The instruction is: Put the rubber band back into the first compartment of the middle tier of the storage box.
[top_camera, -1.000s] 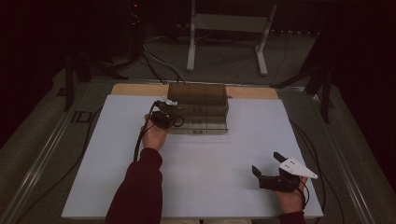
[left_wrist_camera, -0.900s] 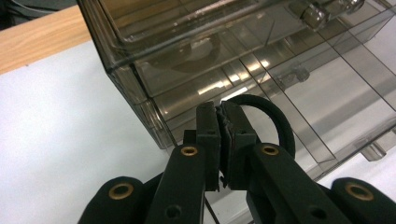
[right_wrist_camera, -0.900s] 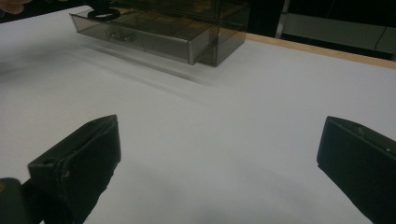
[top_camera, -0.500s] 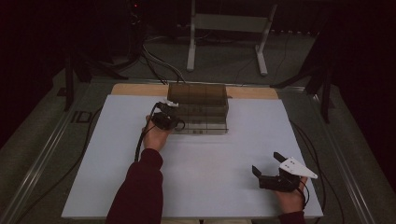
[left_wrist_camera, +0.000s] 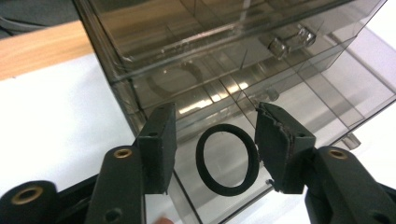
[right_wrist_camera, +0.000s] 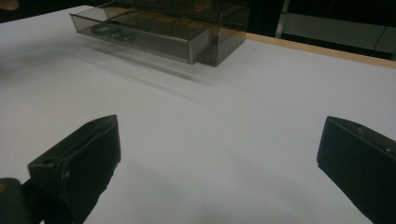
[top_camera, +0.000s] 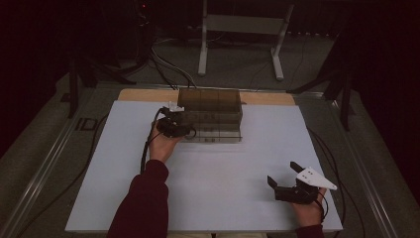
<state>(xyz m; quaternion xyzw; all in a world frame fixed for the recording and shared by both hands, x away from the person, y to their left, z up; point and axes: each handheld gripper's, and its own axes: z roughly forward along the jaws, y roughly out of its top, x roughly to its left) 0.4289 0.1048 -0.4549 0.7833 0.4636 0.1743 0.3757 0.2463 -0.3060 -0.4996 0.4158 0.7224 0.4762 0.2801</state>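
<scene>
The left claw has just been opening, its jaws now standing apart with the black rubber ring between them but untouched by either pad. My read: that's a release, the ring delivered. On the white tabletop, the smoky transparent plastic drawer organizer sits at the far edge, its bottom drawer pulled out. The ring lies flat on that drawer's floor, in the front compartment near its corner: a thin, round, matte loop. Well apart, the right claw hovers spread wide, holding nothing.
</scene>
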